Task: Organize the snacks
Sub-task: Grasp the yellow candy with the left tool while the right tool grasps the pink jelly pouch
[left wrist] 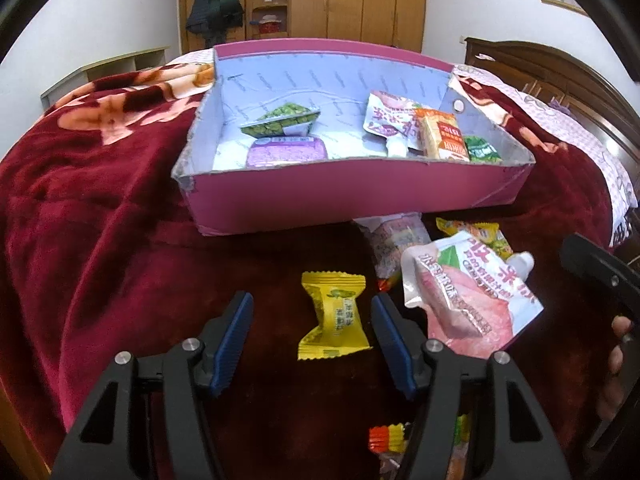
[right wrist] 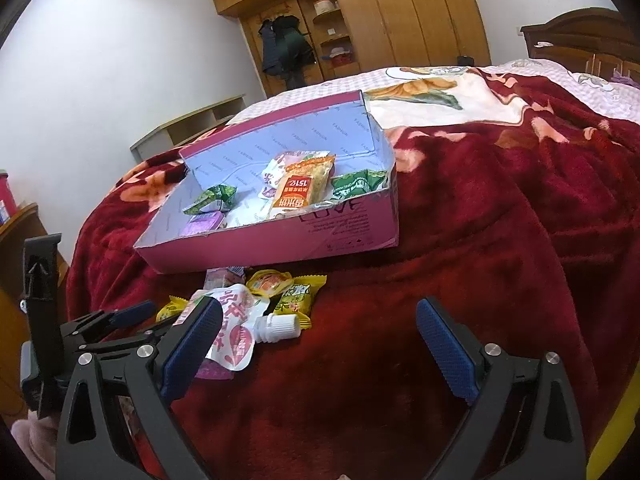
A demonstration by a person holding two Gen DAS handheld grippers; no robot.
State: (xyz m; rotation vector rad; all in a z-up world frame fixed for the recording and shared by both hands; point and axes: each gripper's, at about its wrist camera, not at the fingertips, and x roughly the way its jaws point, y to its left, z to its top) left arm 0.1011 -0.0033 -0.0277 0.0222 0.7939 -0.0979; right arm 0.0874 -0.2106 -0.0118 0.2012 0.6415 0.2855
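Note:
A yellow wrapped candy (left wrist: pixel 334 316) lies on the red blanket (left wrist: pixel 120 240), between the blue pads of my left gripper (left wrist: pixel 312 306). The pads stand apart and do not touch it. A pink pouch (left wrist: pixel 472 296) with a white cap lies just to its right. Beyond them sits the open pink box (left wrist: pixel 360 196), which holds green, purple, orange and pink packs. My right gripper (right wrist: pixel 320 310) is wide open over the blanket. The same pouch (right wrist: pixel 236 330) lies by its left finger, and the cap (right wrist: pixel 280 326) rests between the pads untouched. The box (right wrist: pixel 320 236) lies ahead of it.
More loose packs (right wrist: pixel 288 288) lie heaped before the box, and one striped pack (left wrist: pixel 388 438) shows under my left gripper. A hand (left wrist: pixel 620 344) shows at the right edge. The bed's wooden headboard (right wrist: pixel 580 36) is at far right, with a wardrobe (right wrist: pixel 380 20) behind.

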